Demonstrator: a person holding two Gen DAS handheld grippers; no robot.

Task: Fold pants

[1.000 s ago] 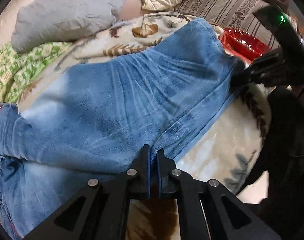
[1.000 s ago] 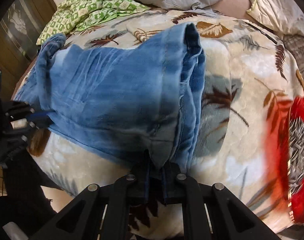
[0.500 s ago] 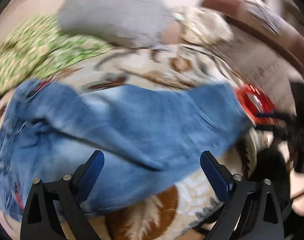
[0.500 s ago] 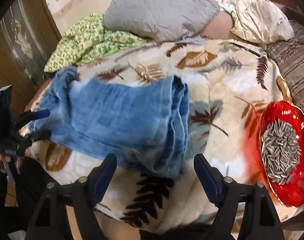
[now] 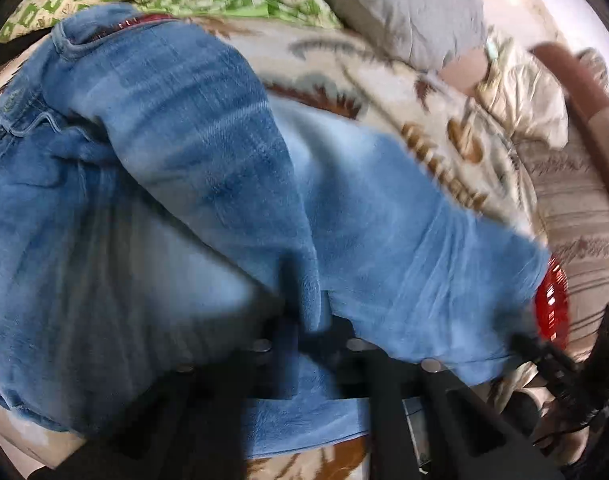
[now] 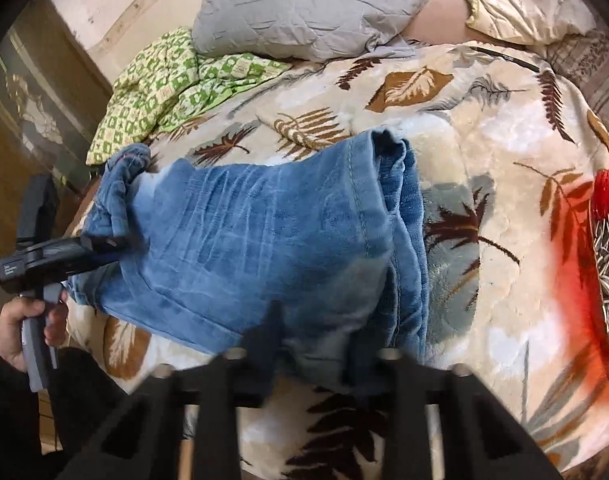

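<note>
Blue jeans [image 5: 184,140] lie folded lengthwise on a leaf-patterned blanket [image 6: 484,140], with the waistband at the far left of the left wrist view. My left gripper [image 5: 310,308] is shut on a fold of denim at the near edge of the upper leg. In the right wrist view the stacked leg hems [image 6: 384,184] lie at the right end of the jeans [image 6: 264,232]. The right gripper [image 6: 312,344] has its jaws closing on the near hem corner, with denim filling the gap. A hand [image 6: 20,320] holds the left gripper [image 6: 100,244] at the jeans' left end.
A red dish [image 6: 602,188] of sunflower seeds sits on the blanket to the right of the hems, also in view as the red dish [image 5: 552,304]. A grey pillow [image 6: 312,8] and a green patterned cloth [image 6: 164,80] lie at the far side. Wooden furniture stands at the left.
Both grippers let go of the denim, stood wide open half a second ago, and have closed on it again. The left one shifted along the jeans toward the waist and rolled.
</note>
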